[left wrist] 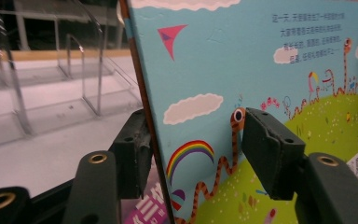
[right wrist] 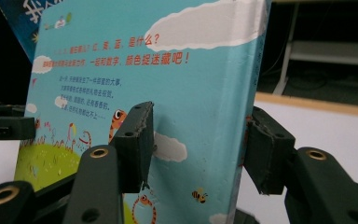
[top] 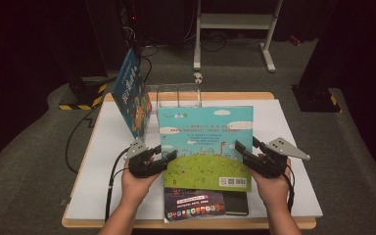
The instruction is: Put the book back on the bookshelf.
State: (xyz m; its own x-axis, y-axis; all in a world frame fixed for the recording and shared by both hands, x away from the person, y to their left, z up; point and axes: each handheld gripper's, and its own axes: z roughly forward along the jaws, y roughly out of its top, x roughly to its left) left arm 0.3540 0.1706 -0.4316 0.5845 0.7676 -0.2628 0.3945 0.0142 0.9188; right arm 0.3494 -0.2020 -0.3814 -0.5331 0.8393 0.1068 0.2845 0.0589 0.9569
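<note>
This looks like a recording lab or studio, not a home. The room around is dark, with grey carpet underfoot. A wooden counter (top: pixel 269 96) topped with a white sheet stands alone in the light. Beyond its far edge are a white metal stand (top: pixel 235 22), loose cables on the floor, and black equipment bases marked with yellow-black hazard tape (top: pixel 90 100).
</note>
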